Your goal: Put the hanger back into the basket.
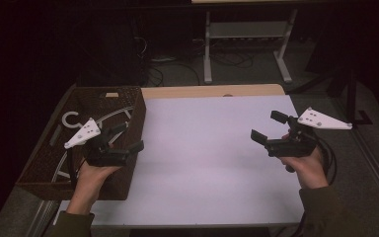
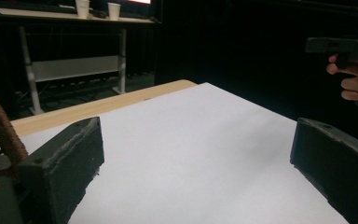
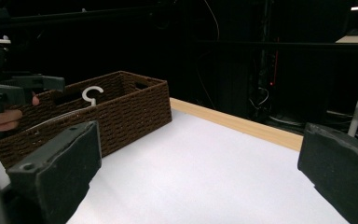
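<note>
Here's the white hanger [image 1: 73, 120], lying down inside the brown wicker basket [image 1: 133, 116], its hook curled up toward the basket's far end and its pale arms running along the bottom. In the right gripper view that same hook [image 3: 92, 94] peeks just over the woven rim. The hanger sits directly beneath and a little beyond the left gripper [image 1: 124, 137], not touching it.

That left gripper hovers over the basket's right-hand wall, jaws spread wide apart with nothing between them, and they point out across the table toward the other hand. The person's left hand [image 1: 93, 173] wraps the handle from below, and the grey three-cornered plate [image 1: 84, 133] rides on top, tilted over the basket's inside. Through the left gripper view, the two black jaws frame bare white tabletop [image 2: 200, 154], with a corner of the wicker just at the left jaw.

Across the way, well apart from the basket, the right gripper [image 1: 265, 127] is held above the table's right side, jaws also wide open and empty, facing back toward the basket. The right hand [image 1: 306, 165] grips it from underneath, cable looping off beside the wrist.

Beyond the white sheet, a strip of light wooden table edge [image 1: 212, 91] runs along the far side.
</note>
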Tool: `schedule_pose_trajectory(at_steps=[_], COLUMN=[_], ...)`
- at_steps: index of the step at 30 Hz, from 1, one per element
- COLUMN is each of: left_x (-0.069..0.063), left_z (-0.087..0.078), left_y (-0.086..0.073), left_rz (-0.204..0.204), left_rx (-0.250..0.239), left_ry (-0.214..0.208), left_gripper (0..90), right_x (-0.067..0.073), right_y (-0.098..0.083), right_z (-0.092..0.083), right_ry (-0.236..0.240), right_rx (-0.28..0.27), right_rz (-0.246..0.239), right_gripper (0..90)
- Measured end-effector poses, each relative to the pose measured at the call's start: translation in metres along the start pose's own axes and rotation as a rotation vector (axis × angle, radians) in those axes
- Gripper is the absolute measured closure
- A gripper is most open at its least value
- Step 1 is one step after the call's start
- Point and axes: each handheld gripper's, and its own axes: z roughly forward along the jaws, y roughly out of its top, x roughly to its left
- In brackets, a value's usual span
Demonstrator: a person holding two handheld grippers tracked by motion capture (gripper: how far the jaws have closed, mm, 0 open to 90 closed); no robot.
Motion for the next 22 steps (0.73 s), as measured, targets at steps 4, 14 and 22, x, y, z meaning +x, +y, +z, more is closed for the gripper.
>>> schedule_pose_trajectory(at_steps=[4, 14, 22], left_x=[-0.0001, -0.0009, -0.0009], left_z=[0.0008, 0.0025, 0.0024], left_y=[-0.0004, -0.001, -0.0007], left_rz=[0.003, 0.005, 0.007], left_rx=[0.008, 0.015, 0.015], left_ry=[-0.004, -0.007, -0.007], left_gripper=[2.5, 2.5, 2.5], right_x=[-0.0001, -0.0005, -0.0003], right_y=[0.0006, 0.0006, 0.0007], right_z=[-0.0013, -0.0018, -0.0022], right_ry=[0.0, -0.003, -0.002], right_rx=[-0.003, -0.004, -0.007], right_rz=[0.0, 0.002, -0.001], right_gripper=[0.0, 0.0, 0.0])
